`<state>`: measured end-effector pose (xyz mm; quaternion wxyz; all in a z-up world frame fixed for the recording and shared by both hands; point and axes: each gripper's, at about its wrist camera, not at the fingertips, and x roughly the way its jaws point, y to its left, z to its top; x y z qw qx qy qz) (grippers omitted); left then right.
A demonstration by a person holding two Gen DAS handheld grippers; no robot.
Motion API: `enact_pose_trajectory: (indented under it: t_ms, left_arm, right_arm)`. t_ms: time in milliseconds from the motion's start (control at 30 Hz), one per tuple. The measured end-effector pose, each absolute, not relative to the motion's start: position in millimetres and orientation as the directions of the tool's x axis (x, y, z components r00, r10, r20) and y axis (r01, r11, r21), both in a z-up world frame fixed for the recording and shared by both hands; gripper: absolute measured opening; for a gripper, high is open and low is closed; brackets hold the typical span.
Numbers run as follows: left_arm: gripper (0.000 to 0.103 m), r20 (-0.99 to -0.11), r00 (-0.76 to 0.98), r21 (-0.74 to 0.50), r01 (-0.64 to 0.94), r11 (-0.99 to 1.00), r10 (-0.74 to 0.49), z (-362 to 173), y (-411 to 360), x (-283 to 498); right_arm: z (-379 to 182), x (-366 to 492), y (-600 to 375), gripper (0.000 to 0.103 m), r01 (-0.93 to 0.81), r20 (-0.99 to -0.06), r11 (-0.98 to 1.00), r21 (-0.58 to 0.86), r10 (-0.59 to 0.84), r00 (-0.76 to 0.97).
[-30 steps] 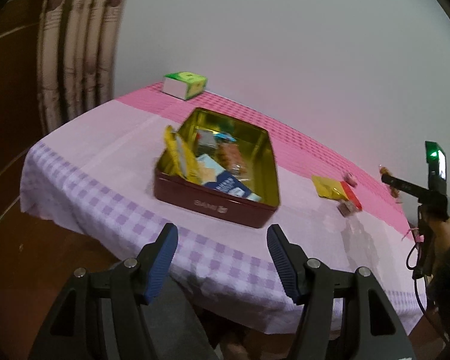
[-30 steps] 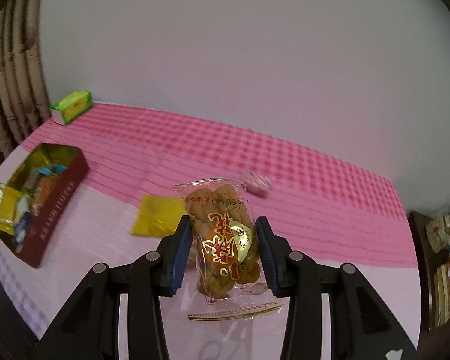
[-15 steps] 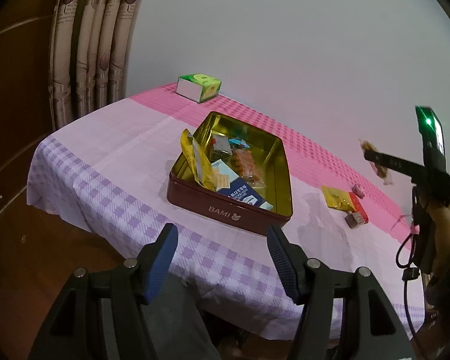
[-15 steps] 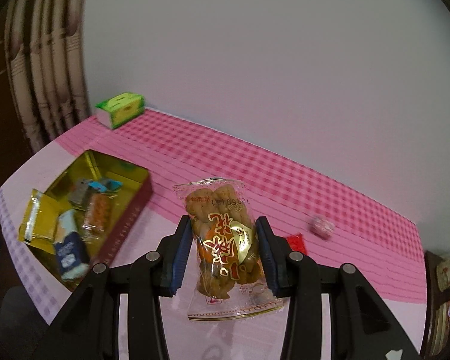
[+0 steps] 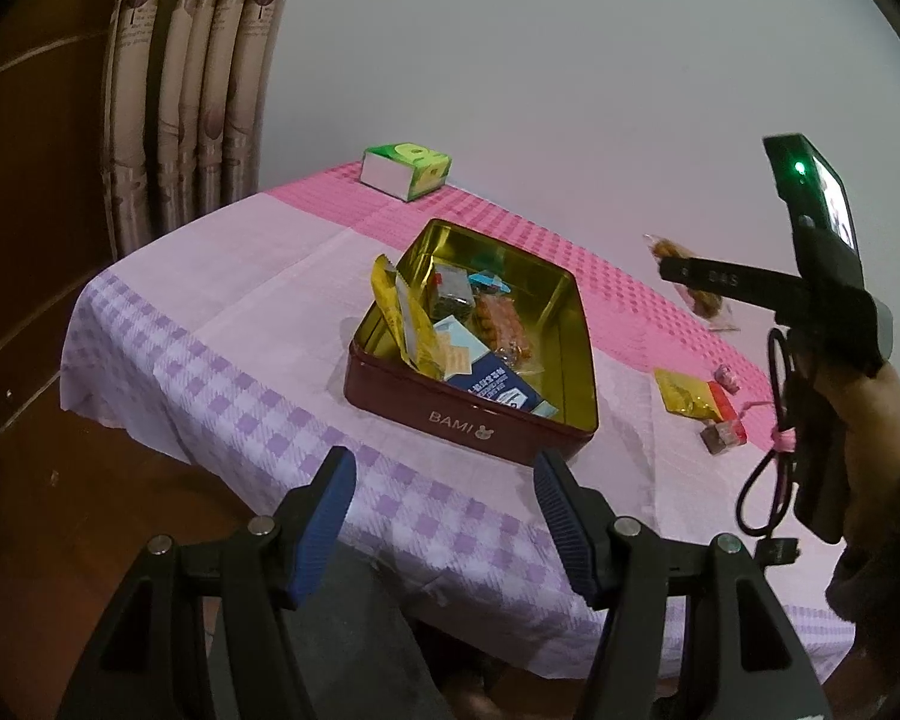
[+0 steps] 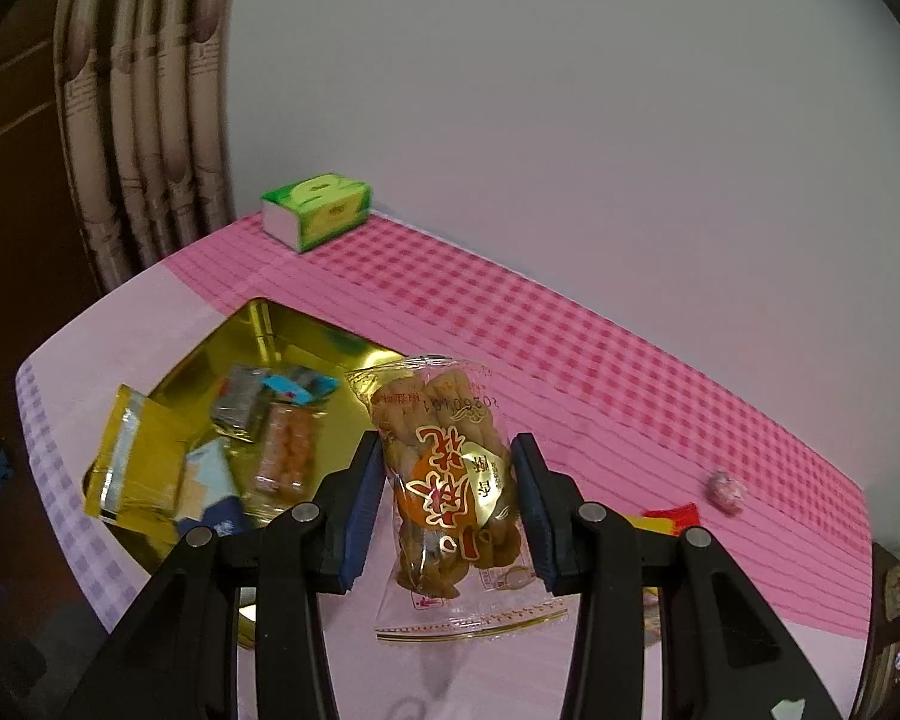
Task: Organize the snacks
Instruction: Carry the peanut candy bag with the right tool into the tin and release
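Note:
My right gripper is shut on a clear packet of fried dough twists and holds it in the air just right of the open tin. The tin is dark red outside, gold inside, and holds several snack packets. In the left wrist view the right gripper holds the packet above the table, right of the tin. My left gripper is open and empty, off the table's near edge in front of the tin.
A green tissue box stands at the table's far corner. A yellow packet, a red packet and a small pink candy lie on the pink checked cloth right of the tin. Curtains hang at the left.
My right gripper has carried the dough-twist packet up and left, from over the loose snacks to beside the tin. The left gripper has stayed open and shifted its view slightly.

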<state>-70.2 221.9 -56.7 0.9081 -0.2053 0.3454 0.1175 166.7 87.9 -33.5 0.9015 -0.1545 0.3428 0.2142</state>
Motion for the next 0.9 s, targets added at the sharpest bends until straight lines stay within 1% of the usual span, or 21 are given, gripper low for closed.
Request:
enact_pose_trajectory:
  t_ms: [200, 567, 900]
  left_arm:
    - [0.063, -0.679, 0.731, -0.288, -0.359, 0.888, 0.075, -57.3, 223.5, -69.4]
    - [0.063, -0.687, 0.723, -0.289, -0.365, 0.885, 0.074, -58.7, 225.0, -68.6]
    - [0.063, -0.695, 0.716, -0.289, -0.366, 0.885, 0.069, -60.0, 224.2, -67.9]
  right_arm:
    - [-42.3, 160.4, 115.7, 0.039, -0.534, -0.696, 0.835, -0.131, 0.307, 0.65]
    - [-57.3, 158.1, 131.3, 0.039, -0.559, -0.717, 0.82, -0.123, 0.316, 0.621]
    - [-93.6, 149.4, 146.8, 0.039, -0.605, -0.773, 0.791, -0.097, 0.323, 0.546]
